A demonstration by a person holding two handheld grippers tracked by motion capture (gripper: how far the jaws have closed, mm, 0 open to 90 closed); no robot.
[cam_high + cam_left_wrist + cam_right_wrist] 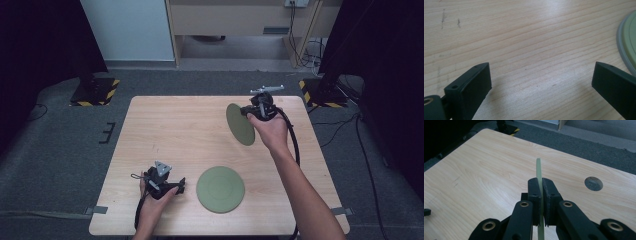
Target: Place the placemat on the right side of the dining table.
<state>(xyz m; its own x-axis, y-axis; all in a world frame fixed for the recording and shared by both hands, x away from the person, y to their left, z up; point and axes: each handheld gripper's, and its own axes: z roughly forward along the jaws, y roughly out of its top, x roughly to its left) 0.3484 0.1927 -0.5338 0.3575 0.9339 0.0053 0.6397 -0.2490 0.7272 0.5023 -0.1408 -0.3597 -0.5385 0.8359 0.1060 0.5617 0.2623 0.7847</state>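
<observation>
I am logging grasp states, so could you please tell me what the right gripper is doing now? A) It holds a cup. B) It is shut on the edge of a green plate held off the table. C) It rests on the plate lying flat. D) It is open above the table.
B: the right gripper has both jaws pressed on the thin rim of the plate, which tilts above the table.

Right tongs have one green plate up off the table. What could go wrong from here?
1. The right tongs pinch the lifted round green plate only at its rim, held on edge, so it may pivot or slip.
2. It could drop onto the wooden table.
3. The open left tongs could nudge the flat green plate beside them.
</observation>
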